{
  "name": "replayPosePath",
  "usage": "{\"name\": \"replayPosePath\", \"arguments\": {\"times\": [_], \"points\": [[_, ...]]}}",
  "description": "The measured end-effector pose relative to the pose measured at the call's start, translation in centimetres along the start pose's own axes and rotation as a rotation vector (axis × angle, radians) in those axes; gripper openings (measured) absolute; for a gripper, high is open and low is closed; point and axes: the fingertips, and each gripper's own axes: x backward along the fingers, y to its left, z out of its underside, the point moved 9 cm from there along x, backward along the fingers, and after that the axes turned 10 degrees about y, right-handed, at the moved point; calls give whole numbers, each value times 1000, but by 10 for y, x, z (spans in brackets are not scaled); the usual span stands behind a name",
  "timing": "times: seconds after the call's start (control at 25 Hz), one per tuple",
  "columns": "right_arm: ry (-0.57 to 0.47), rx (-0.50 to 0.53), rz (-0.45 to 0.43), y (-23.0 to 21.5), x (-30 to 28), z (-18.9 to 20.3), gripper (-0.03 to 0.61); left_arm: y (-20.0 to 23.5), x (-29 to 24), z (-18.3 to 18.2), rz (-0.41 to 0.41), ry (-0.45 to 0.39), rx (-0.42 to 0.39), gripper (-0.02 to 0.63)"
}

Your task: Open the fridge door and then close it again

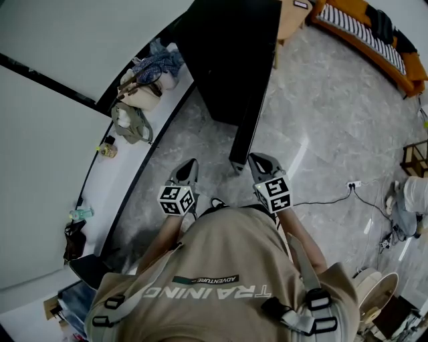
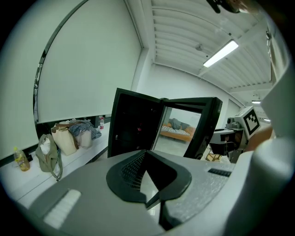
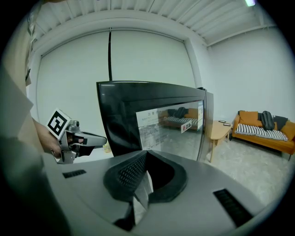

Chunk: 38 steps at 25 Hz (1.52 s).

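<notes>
The black fridge point(image 1: 221, 60) stands at the top of the head view with its door point(image 1: 251, 120) swung open towards me, the door's lower corner on the floor just ahead of my grippers. My left gripper point(image 1: 189, 167) is shut and empty, to the left of that door edge. My right gripper point(image 1: 259, 162) is likewise shut and empty, just right of it. Neither touches the fridge. The left gripper view shows the fridge body point(image 2: 136, 131) and the open door point(image 2: 209, 126) ahead of the jaws point(image 2: 147, 199). The right gripper view faces the glass door front point(image 3: 170, 124) beyond the jaws point(image 3: 140, 199).
A white ledge point(image 1: 127, 174) runs along the wall on the left, carrying bags point(image 1: 137, 93) and a small bottle point(image 1: 107, 149). An orange sofa point(image 1: 374, 40) and a wooden side table point(image 1: 294, 17) sit beyond the fridge. A power strip point(image 1: 353, 184) with cable lies on the marble floor at right.
</notes>
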Motion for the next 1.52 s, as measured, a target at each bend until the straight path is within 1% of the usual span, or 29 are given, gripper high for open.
{"name": "replayPosePath", "arguments": {"times": [0.24,0.6,0.88,1.04,1.28,1.52], "points": [[-5,-12,20,18,-12,-4,-5,15,8,-1,35,1,-18,0],[-11,-15,54,33,-31,-13,-5,45,23,1,56,-9,8,0],[-3,-15,77,41,-44,-21,-5,57,41,-8,76,-39,-31,0],[7,-11,63,45,-53,-29,-5,63,45,-11,61,-60,-15,0],[13,18,29,47,-63,-40,-5,71,55,-8,10,-74,20,0],[3,25,-27,51,-88,-54,-5,95,58,-12,-50,-80,67,0]]}}
